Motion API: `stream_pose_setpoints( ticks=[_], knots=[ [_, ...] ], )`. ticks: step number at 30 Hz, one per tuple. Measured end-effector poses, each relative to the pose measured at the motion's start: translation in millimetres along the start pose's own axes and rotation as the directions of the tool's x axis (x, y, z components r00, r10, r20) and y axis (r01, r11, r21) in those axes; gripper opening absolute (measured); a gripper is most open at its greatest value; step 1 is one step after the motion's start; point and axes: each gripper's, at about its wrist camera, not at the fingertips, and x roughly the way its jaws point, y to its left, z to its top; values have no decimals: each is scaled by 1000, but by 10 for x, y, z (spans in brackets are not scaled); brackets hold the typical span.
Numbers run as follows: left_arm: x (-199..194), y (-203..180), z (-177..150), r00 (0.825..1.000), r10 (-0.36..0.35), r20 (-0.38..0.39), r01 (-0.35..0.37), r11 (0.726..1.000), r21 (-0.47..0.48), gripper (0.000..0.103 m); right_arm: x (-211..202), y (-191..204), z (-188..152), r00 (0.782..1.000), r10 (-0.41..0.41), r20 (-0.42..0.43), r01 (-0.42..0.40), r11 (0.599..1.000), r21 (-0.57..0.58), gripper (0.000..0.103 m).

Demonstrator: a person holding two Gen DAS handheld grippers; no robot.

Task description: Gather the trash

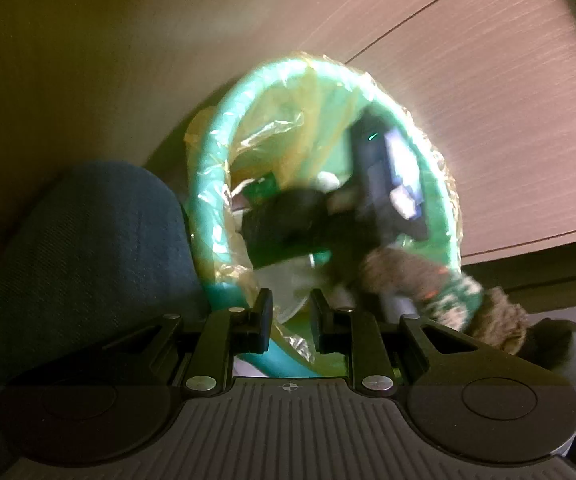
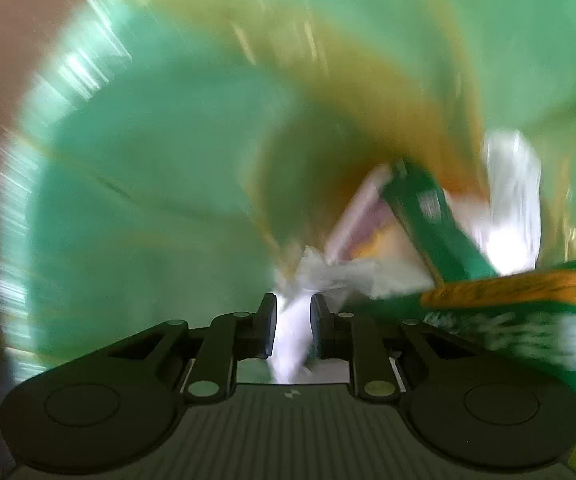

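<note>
White tissue [image 2: 294,332] lies lengthwise between the pads.

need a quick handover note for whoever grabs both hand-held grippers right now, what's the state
Left hand-held gripper: pinching the liner and near rim of the green bin, steadying it.
Right hand-held gripper: down inside the bin, jaws narrow with a white tissue between them; the view is blurred, so whether it is gripped is unclear.
In the bin: a green packet and more white paper.
Done: some trash binned.
Left: release the tissue, withdraw, look for more trash.
</note>
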Motion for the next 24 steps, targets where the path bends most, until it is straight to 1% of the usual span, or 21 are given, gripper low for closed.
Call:
stream_pose_setpoints(
  ticks=[1,2,3,4,6,8,10,11,13,14,16,17,18,19,20,21,22,23,24],
  knots=[
    [5,-6,1,1000,3,-1,-3,1000,3,23,109,-40,-28,997,-54,-48,54,999,-6,14],
    [1,-7,-3,1000,6,-3,-6,1000,8,23,205,-57,-64,993,-84,-81,84,996,0,14],
    [-5,-16,-8,1000,10,-3,-10,1000,15,23,256,-147,-94,990,-89,-110,93,995,35,14],
    [-20,-32,-11,1000,16,0,-15,1000,23,23,251,-221,-107,990,-77,-118,86,994,72,14],
    [-58,-73,-6,1000,27,14,-28,999,38,23,99,-374,-151,994,-40,-100,54,989,137,18],
    [-122,-164,-8,998,46,41,-48,996,69,23,-211,-420,-217,999,1,-39,6,988,154,20],
    [-222,-279,-33,996,46,75,-54,993,107,23,-593,-389,-331,998,41,40,-47,988,144,30],
    [-272,-334,-47,995,43,91,-54,991,123,23,-844,-368,-427,994,51,99,-64,990,129,33],
    [-383,-455,-85,991,38,127,-58,986,159,23,-1216,-340,-589,979,51,198,-71,993,95,46],
    [-446,-531,-106,988,35,148,-61,982,180,23,-1469,-334,-689,967,47,251,-68,995,76,48],
    [-585,-677,-133,981,17,194,-59,975,213,23,-1861,-295,-908,933,36,357,-56,997,46,50],
    [-669,-743,-145,975,6,224,-57,973,225,23,-2087,-272,-1003,913,28,408,-45,998,32,50],
    [-761,-819,-154,965,-9,263,-55,970,235,23,-2301,-239,-1130,887,19,462,-31,999,18,52],
    [-913,-900,-169,946,-28,322,-56,967,249,23,-2467,-210,-1207,861,12,509,-16,1000,5,55],
    [-1052,-959,-190,926,-44,376,-60,963,261,23,-2623,-146,-1335,829,2,560,3,1000,-7,56],
    [-1204,-1016,-223,901,-59,431,-67,960,272,23,-2761,-90,-1445,791,-9,612,25,1000,-17,60],
    [-1379,-1090,-272,867,-77,492,-78,955,286,23,-2871,-24,-1558,754,-18,657,43,999,-22,64],
    [-1511,-1163,-326,837,-91,540,-89,950,299,23,-3017,26,-1681,711,-26,702,61,998,-25,66],
    [-1642,-1228,-390,804,-108,585,-104,943,317,23,-3166,79,-1815,663,-33,748,76,997,-23,68]
  ],
)
